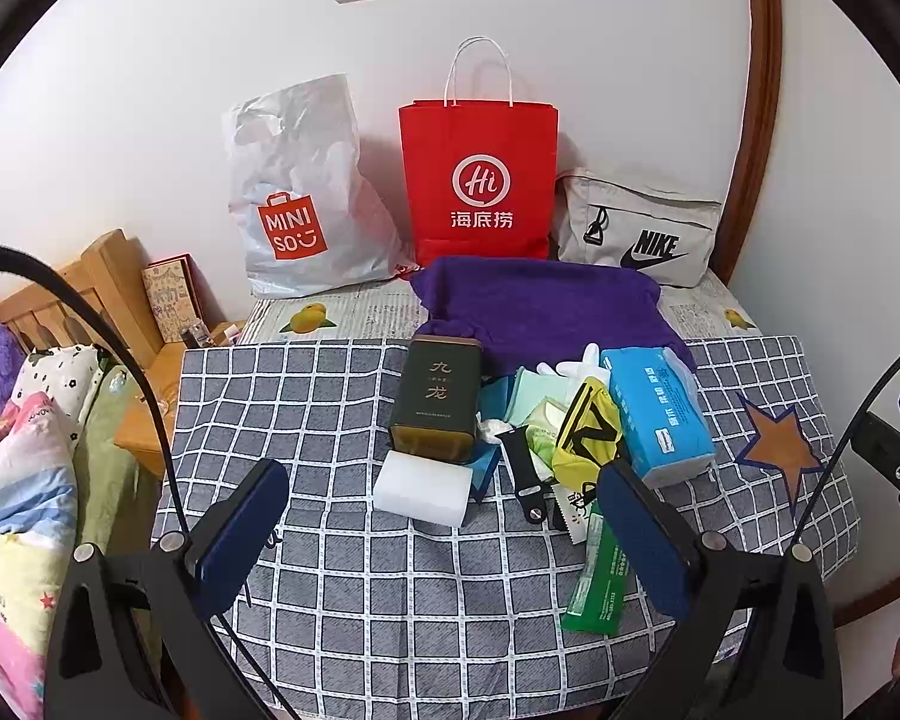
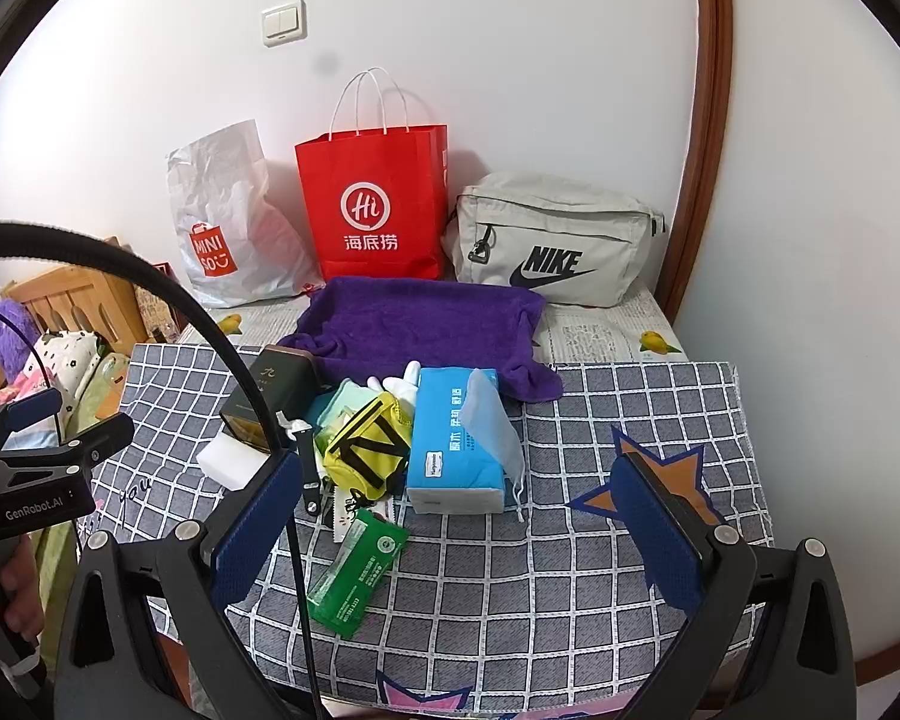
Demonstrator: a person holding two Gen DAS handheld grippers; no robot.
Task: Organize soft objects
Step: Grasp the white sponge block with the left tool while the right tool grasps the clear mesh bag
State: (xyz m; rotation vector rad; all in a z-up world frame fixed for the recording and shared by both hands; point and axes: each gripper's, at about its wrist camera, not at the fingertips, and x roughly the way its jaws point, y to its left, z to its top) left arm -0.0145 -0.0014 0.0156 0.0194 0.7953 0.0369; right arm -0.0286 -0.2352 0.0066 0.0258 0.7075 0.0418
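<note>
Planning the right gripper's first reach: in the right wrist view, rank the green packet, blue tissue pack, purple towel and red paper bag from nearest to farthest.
From the right gripper:
1. Green packet, low, left of centre.
2. Blue tissue pack, centre.
3. Purple towel, behind the pile.
4. Red paper bag, against the wall.

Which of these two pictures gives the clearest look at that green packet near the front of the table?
The right wrist view: the green packet lies in the open between the gripper's fingers, its whole face showing. In the left wrist view the green packet is partly hidden behind one blue finger pad.
</note>
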